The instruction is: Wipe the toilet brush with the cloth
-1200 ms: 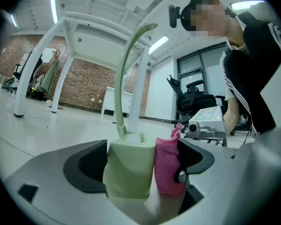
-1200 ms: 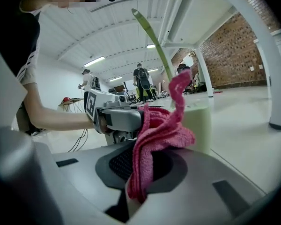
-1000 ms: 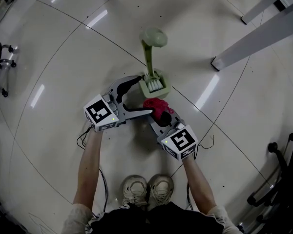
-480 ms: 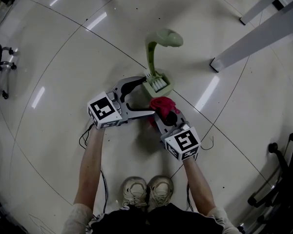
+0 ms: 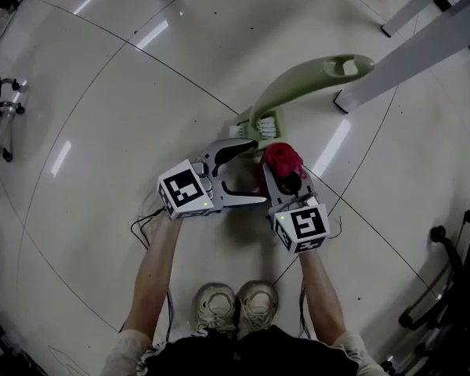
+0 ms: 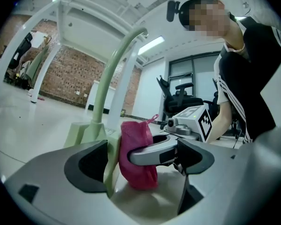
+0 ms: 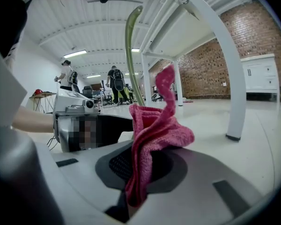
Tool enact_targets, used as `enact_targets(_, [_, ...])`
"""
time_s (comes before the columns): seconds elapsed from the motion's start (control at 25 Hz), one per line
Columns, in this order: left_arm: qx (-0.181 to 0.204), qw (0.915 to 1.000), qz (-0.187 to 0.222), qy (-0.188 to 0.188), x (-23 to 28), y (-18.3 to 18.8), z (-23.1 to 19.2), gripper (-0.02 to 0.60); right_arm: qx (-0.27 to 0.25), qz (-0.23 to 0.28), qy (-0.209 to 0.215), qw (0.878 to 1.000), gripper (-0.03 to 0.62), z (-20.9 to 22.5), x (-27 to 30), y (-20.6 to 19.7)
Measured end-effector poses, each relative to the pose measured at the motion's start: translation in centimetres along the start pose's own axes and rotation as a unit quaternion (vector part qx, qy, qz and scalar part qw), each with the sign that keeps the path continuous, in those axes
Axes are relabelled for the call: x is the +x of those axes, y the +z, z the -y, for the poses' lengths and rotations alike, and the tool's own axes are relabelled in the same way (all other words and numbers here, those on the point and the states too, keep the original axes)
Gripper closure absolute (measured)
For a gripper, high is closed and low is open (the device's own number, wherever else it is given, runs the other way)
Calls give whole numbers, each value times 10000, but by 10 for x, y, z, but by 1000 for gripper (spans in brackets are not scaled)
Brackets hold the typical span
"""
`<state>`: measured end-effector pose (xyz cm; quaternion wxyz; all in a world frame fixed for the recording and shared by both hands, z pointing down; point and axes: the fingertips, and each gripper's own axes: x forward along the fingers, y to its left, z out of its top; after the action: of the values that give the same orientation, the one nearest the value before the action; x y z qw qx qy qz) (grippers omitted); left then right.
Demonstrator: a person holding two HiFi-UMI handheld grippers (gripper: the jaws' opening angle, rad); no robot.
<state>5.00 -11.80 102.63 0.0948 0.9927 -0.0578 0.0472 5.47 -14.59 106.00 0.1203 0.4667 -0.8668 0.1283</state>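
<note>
A pale green toilet brush (image 5: 298, 92) leans over on the floor, its handle pointing up and right and its bristle end (image 5: 260, 124) just beyond both grippers. My right gripper (image 5: 283, 171) is shut on a pink cloth (image 5: 280, 157), which bunches up next to the bristle end. In the right gripper view the cloth (image 7: 154, 135) hangs out of the jaws, with the brush handle (image 7: 130, 55) rising behind it. My left gripper (image 5: 254, 171) stands open; in its own view the brush's green base (image 6: 111, 165) lies against one jaw and the cloth (image 6: 136, 158) sits in the gap.
White table legs (image 5: 423, 49) cross the upper right. Office chair bases stand at the left edge (image 5: 0, 108) and lower right (image 5: 446, 288). Cables (image 5: 141, 219) trail on the shiny floor by the person's shoes (image 5: 235, 304). People stand far off in the right gripper view.
The brush has tipped from upright to a steep lean toward the upper right. Both grippers have shifted right, and the cloth has moved up beside the bristle end.
</note>
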Motion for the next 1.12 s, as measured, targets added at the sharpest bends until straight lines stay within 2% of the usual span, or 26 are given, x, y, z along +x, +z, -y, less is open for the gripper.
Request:
enact_targets(0.2, [-72, 9999, 46, -145, -2, 0, 8, 137, -147, 45, 430, 9990, 562, -14, 4, 0])
enact_targets(0.36, [-117, 9998, 138, 13, -13, 1, 7, 137, -107, 71, 712, 9974, 562, -26, 10, 1])
enact_targets(0.56, [-157, 9963, 612, 585, -48, 17, -2, 137, -269, 11, 970, 9949, 562, -51, 25, -2])
enact_targets(0.72, [-335, 9863, 923, 1329, -83, 21, -20, 137, -356, -49, 1154, 9927, 562, -69, 38, -4])
enact_targets(0.84, [-444, 9678, 1293, 2112, -104, 32, -34, 139, -85, 124, 1031, 9946, 562, -70, 36, 8])
enact_targets(0.88, [-467, 9599, 1397, 2384, -108, 37, -37, 162, 79, 223, 903, 9956, 562, -66, 32, 15])
enact_targets(0.96, [-419, 9405, 1434, 3051, -115, 41, -43, 344, 445, 451, 565, 9964, 562, -53, 23, 28])
enact_targets(1.04, [-265, 9111, 1195, 3936, -121, 37, -51, 568, 803, 658, 218, 9944, 562, -36, 12, 39])
enact_targets(1.08, [-188, 8964, 1054, 4301, -123, 35, -54, 577, 938, 730, 84, 9929, 562, -29, 7, 43])
enact_targets(1.12, [-131, 8860, 963, 4533, -124, 33, -56, 577, 1016, 780, -15, 9918, 562, -23, 3, 47])
